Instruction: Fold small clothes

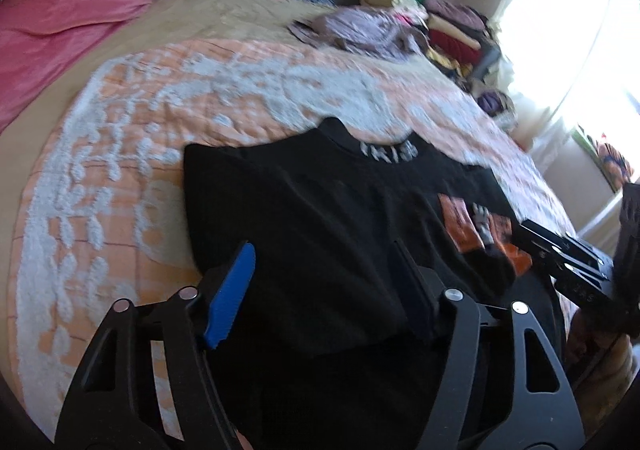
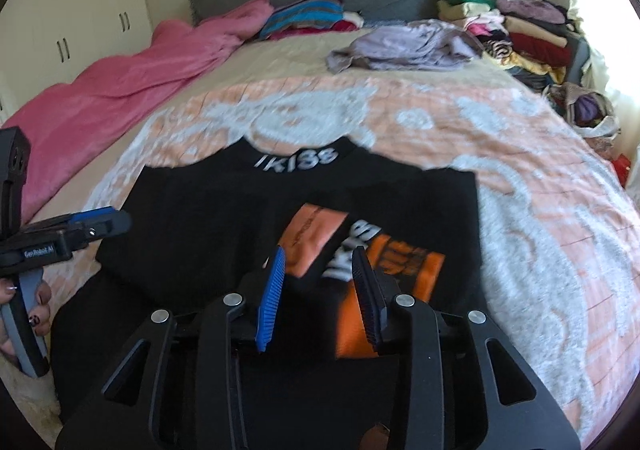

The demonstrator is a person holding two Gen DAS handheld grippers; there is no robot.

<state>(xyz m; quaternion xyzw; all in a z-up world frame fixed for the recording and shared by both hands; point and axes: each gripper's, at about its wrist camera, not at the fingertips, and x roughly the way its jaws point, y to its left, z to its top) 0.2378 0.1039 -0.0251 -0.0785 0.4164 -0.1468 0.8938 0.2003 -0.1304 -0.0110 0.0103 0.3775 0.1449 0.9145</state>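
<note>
The left gripper (image 1: 320, 274) stands with jaws spread over the black T-shirt (image 1: 320, 202), nothing pressed between its blue pads; the right gripper (image 2: 320, 278) hangs with jaws partly apart above the orange print (image 2: 312, 234), pinching nothing; the shirt lies flat at the near end of the peach-and-white bedspread (image 2: 520, 154); far right, stacked clothes (image 2: 520, 30); far left, a pink blanket (image 2: 120, 90).

Daylight floods in from a window (image 1: 592, 62) at two o'clock, blown out to white glare in the left wrist view. The bed (image 2: 520, 178) is evenly lit with soft shadows; the black shirt (image 2: 224, 210) loses detail. Both views show motion blur, strongest in the left. Fisheye bending curves the edges, with dark corners.
</note>
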